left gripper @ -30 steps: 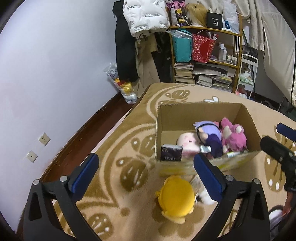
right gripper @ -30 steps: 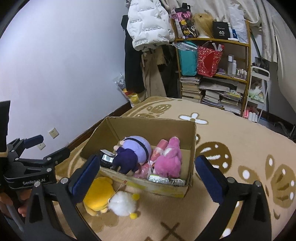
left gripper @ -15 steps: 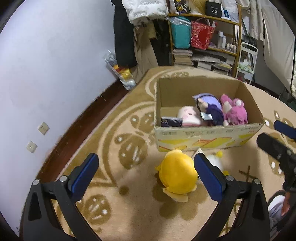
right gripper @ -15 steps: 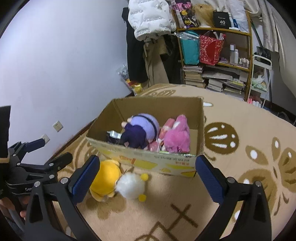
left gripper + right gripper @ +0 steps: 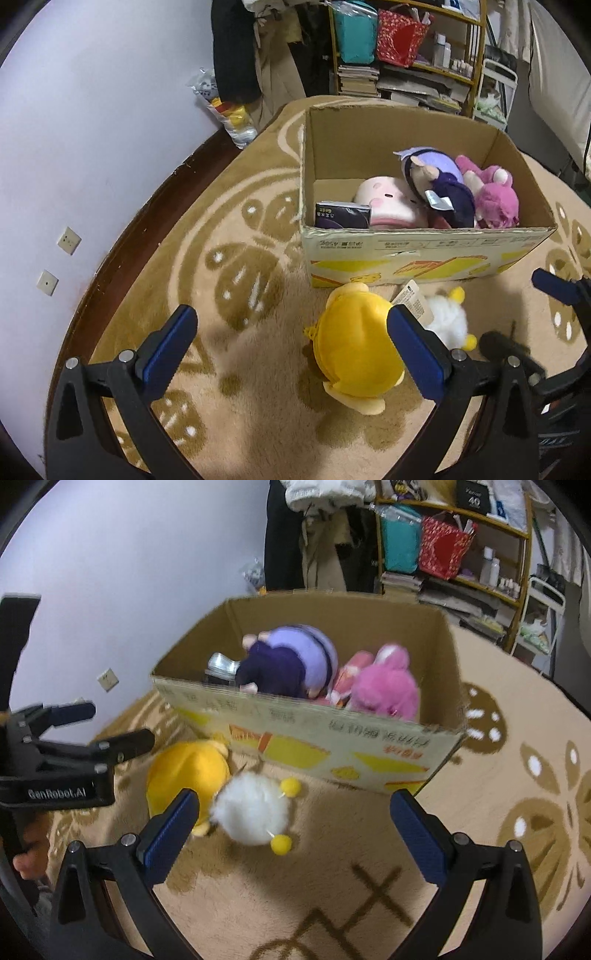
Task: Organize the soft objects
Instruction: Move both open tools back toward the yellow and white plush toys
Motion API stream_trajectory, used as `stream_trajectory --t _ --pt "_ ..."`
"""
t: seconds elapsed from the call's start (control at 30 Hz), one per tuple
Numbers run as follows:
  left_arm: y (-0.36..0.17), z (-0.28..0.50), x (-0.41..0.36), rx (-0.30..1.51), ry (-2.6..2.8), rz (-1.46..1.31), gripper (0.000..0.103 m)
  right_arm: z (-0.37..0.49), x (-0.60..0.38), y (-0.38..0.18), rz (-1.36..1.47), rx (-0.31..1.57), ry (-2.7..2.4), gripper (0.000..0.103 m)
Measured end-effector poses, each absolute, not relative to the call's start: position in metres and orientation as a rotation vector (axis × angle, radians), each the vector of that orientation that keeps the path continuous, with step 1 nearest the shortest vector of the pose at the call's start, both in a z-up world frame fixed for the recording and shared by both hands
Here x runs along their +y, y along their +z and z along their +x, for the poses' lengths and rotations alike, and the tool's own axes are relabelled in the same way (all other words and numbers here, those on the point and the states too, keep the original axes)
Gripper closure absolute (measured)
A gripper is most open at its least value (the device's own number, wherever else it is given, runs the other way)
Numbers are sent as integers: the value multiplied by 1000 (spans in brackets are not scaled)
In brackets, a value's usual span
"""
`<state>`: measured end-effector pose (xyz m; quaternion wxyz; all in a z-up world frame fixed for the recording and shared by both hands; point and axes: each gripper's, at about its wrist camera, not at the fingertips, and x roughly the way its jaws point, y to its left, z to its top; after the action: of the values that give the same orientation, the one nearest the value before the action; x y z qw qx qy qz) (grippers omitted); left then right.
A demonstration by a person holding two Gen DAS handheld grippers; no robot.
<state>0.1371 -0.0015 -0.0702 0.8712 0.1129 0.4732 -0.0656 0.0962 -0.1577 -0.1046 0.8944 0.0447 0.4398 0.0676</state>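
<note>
**Two plush toys wait on the carpet outside the box**

The left gripper (image 5: 291, 350) hangs over the carpet (image 5: 229, 266) with its jaws wide apart and nothing between them. The yellow plush (image 5: 352, 349) lies at about 1 o'clock from it, close against the inner face of its right finger; its long axis runs roughly from 12 to 6 o'clock in the left wrist view. The right gripper (image 5: 291, 830) is also spread open and empty. The white pom-pom plush (image 5: 251, 810) sits at about 11 o'clock from it, near its left finger, touching the yellow plush and carrying a paper tag (image 5: 412, 301).

Both toys rest just in front of the near wall of the cardboard box (image 5: 406, 254), at 12 o'clock from either gripper. By position, the left arm is nearer the yellow toy and the right arm nearer the white one.

Inside the box lie a purple-haired doll (image 5: 439, 184), a magenta plush (image 5: 493, 197), a pale pink plush (image 5: 388, 205) and a small dark packet (image 5: 341, 216) in the near left corner. Room is left along the far wall, so the two loose toys probably go there.
</note>
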Motion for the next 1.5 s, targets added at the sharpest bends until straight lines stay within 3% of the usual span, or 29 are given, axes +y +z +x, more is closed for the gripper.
stream_trajectory --t 0.97,1.5 --pt "-119 168 -20 1160 -228 218 1 136 -147 -161 112 1033 230 0" --pt "-143 179 -32 1238 -247 200 1 135 -125 -168 77 1030 286 23"
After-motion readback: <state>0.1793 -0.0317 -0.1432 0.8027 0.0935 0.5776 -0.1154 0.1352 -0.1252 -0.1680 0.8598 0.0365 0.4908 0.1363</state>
